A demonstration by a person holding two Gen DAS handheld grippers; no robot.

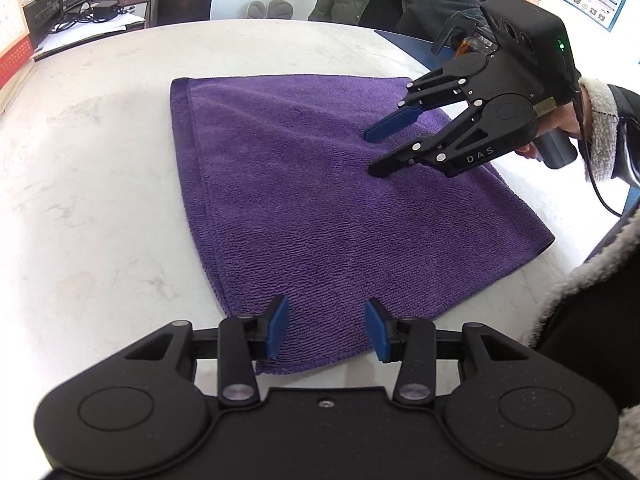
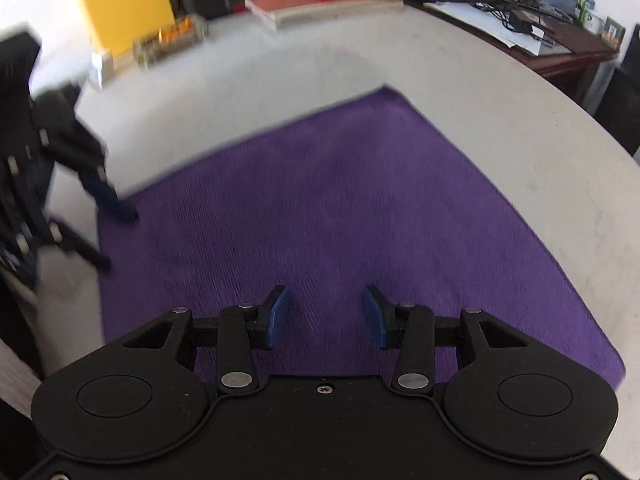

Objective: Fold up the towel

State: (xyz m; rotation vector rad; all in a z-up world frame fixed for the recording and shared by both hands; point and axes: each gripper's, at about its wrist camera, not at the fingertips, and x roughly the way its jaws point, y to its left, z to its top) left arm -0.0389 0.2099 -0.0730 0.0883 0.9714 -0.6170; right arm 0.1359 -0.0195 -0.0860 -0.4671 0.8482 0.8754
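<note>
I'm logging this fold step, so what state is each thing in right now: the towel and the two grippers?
purple towel: lying flat on the white table, already folded at least once, with layered edges showing along one side.
left gripper: open, jaws apart over the towel's near edge, nothing pinched.
right gripper: open, fingertips down over the towel's middle, gripping nothing.
</note>
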